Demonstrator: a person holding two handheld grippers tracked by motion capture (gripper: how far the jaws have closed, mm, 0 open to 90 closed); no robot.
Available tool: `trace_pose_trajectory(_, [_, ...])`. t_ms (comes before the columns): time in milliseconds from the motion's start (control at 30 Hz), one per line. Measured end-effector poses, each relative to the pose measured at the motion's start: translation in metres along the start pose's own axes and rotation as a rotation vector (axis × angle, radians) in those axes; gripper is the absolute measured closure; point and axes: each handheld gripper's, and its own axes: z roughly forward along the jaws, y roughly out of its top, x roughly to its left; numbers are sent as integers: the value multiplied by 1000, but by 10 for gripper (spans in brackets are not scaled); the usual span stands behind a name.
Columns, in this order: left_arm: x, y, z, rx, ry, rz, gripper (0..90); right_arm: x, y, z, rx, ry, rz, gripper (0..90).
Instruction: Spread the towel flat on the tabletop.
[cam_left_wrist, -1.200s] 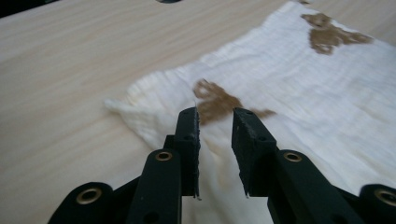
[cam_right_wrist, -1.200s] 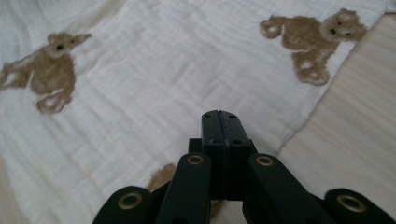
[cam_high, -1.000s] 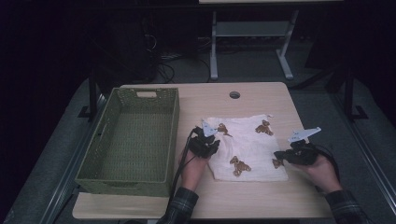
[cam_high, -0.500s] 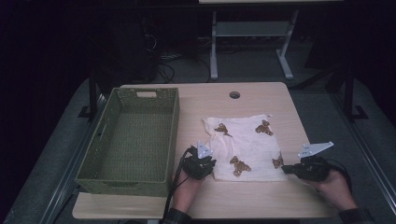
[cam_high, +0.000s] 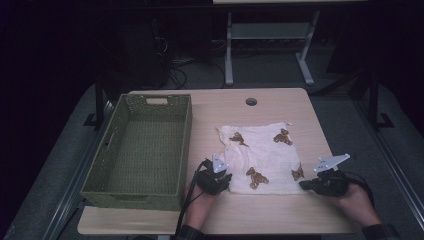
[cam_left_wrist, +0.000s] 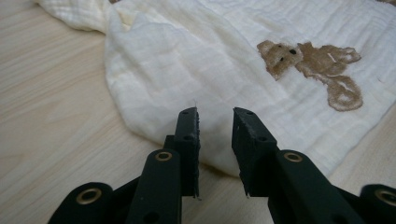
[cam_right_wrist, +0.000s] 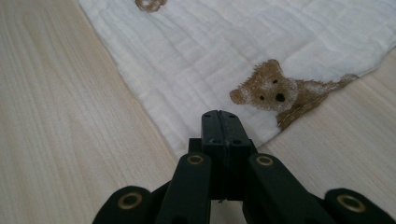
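Note:
A cream muslin cloth (cam_high: 265, 150) printed with brown teddy bears lies spread flat on the wooden table (cam_high: 225, 107). My left gripper (cam_high: 228, 179) sits low at the cloth's near left corner. In the left gripper view its jaws (cam_left_wrist: 215, 114) stand apart over the cloth (cam_left_wrist: 210, 60) edge; they have just been opening, and the pads press on nothing. My right gripper (cam_high: 303, 185) rests at the near right corner. In the right gripper view its jaws (cam_right_wrist: 218, 114) are shut together, tips at the cloth (cam_right_wrist: 210, 51) edge beside a bear print (cam_right_wrist: 271, 93). The cloth lies flat there.
An empty green woven basket (cam_high: 186, 140) stands on the left half of the table, close to my left hand. A cable hole (cam_high: 251, 101) sits near the far edge. Bare wood runs along the near edge under both hands. Beyond the table are dark floor and a metal frame.
Both hands have drawn back toward the near table edge, from the cloth's side edges to its two near corners. The cloth now lies flatter.

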Motion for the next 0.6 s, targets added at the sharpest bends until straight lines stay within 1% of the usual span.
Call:
trace_pose_trajectory(67, [2, -2, 1, 9, -15, -8, 668, 0, 0, 0, 1, 1, -2, 896])
trace_pose_trajectory(100, [2, -3, 3, 21, -19, -5, 668, 0, 0, 0, 0, 2, 0, 896])
trace_pose_trajectory(133, [3, -5, 4, 23, -17, -2, 672, 0, 0, 0, 0, 2, 0, 896])
trace_pose_trajectory(167, [3, -5, 4, 14, -18, -2, 700, 0, 0, 0, 0, 1, 0, 896])
trace_pose_trajectory(267, [3, -4, 5, 22, -32, 4, 862, 0, 0, 0, 1, -3, -7, 896])
trace_pose_trajectory(333, [2, 0, 4, 23, -33, 18, 876, 0, 0, 0, 1, 1, 1, 896])
trace_pose_trajectory(367, [0, 3, 3, 10, -37, 18, 877, 0, 0, 0, 3, 0, -1, 896])
trace_pose_trajectory(400, [-1, 7, 2, 3, -38, 29, 876, 0, 0, 0, 3, 0, -1, 896])
trace_pose_trajectory(433, [-2, 13, 1, 8, -38, 52, 876, 0, 0, 0, 2, 2, 0, 897])
trace_pose_trajectory(467, [-2, 17, 2, 3, -43, 57, 876, 0, 0, 0, 2, 2, 0, 897])
trace_pose_trajectory(567, [-7, 36, 10, 6, -45, 113, 875, 0, 0, 0, 3, 2, -1, 897])
trace_pose_trajectory(600, [-9, 42, 13, 3, -52, 125, 875, 0, 0, 0, 4, 0, -2, 897])
